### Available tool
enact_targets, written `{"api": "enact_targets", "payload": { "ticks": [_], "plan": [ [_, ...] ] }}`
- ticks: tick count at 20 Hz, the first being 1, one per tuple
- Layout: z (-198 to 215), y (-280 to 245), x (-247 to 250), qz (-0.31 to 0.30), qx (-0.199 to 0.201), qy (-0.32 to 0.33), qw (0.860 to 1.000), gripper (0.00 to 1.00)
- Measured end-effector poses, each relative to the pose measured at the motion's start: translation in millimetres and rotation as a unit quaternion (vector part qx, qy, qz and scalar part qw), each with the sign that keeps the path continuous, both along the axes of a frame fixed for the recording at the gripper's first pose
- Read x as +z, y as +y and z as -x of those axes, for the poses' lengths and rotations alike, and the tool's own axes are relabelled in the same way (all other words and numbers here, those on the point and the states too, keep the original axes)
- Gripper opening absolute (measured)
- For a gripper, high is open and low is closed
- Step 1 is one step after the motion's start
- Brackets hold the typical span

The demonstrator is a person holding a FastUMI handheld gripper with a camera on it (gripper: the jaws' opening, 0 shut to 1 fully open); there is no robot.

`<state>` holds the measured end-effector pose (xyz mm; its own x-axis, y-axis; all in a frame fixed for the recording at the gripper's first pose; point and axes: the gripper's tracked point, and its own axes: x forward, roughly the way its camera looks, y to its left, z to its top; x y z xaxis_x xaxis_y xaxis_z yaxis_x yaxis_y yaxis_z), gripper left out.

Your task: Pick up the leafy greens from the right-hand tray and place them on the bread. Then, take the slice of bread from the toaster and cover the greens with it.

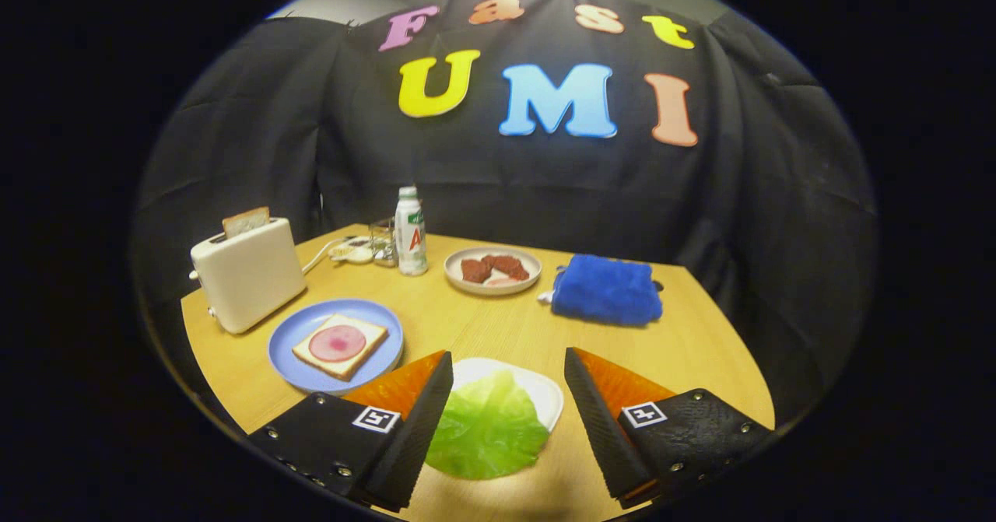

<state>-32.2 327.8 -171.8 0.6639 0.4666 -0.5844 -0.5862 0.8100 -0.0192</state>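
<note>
Nearest to us, the gripper (510, 382) has its two fingers spread wide, gripping nothing. Between them, on the pale wooden table (467, 327), we see the leafy greens (486, 429): one light green leaf lying on a white tray (545, 394), its near edge spilling over the tray's rim toward us. The fingers stand on either side of the leaf; whether they touch it we cannot tell.

Just beyond the left finger sits a blue plate (292, 343) holding a slice of bread (340, 345) with a round pink slice of meat (337, 342) on top. Behind that plate, at the table's left edge, stands a cream toaster (247, 273), with the second slice of bread (246, 221) sticking up out of its slot. A white cord (319, 256) runs from the toaster toward the far edge of the table.

Further out, near the middle of the table, we find a pale plate (492, 271) carrying dark red pieces of food. To its right lies a folded blue towel (607, 289), well apart from the greens. At the far edge stand a white bottle (410, 230) and, just beside it on the left, a small clear container (382, 240).

The table has a light wood grain and a rounded outline in this view. Behind it hangs the black cloth wall (257, 141), creased in folds, and above the cloth we glimpse a strip of grey room wall (327, 1).
</note>
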Motion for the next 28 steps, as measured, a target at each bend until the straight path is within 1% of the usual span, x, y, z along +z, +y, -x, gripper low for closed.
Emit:
{"api": "enact_targets", "payload": {
  "ticks": [2, 4, 6, 8, 10, 11, 13, 14, 15, 16, 17, 18, 19, 21, 22, 23, 24, 26, 28],
  "plan": [
    [7.6, 7.0, -30.7, 0.032, 0.01, 0.049, 0.998, 0.88],
    [11.4, 9.5, -53.0, 0.057, 0.011, 0.091, 0.994, 0.89],
    [10.1, 9.9, -67.7, 0.082, 0.012, 0.109, 0.991, 0.89],
    [18.9, 8.0, -82.9, 0.102, 0.012, 0.125, 0.987, 0.88],
    [14.6, 11.9, -87.4, 0.089, 0.003, 0.136, 0.987, 0.9],
    [16.3, 9.5, -84.9, 0.083, -0.001, 0.145, 0.986, 0.88],
    [14.8, 10.6, -86.1, 0.08, 0.002, 0.143, 0.986, 0.89],
    [17.6, 11.4, -92.7, 0.082, 0.001, 0.141, 0.987, 0.84],
    [16.3, 11.6, -85.3, 0.08, 0.003, 0.133, 0.988, 0.79],
    [16.7, 10.6, -86.6, 0.083, 0.002, 0.135, 0.987, 0.79],
    [18.1, 15.1, -86.3, 0.07, 0.002, 0.14, 0.988, 0.79],
    [18.5, 12.0, -83.0, 0.065, -0.014, 0.138, 0.988, 0.6],
    [17.1, 14.1, -86.1, 0.07, -0.015, 0.139, 0.988, 0.42],
    [18.4, 14.4, -87.1, 0.084, -0.016, 0.134, 0.987, 0.4],
    [17.0, 18.8, -83.6, 0.072, -0.013, 0.126, 0.989, 0.4],
    [13.3, 21.6, -88.7, 0.064, -0.028, 0.13, 0.989, 0.4],
    [16.6, 19.7, -81.2, 0.062, -0.029, 0.123, 0.99, 0.02],
    [16.7, 20.6, -84.7, 0.06, -0.021, 0.117, 0.991, 0.02],
    [14.6, 19.3, -81.8, 0.04, -0.041, 0.122, 0.991, 0.02]
  ]
}}
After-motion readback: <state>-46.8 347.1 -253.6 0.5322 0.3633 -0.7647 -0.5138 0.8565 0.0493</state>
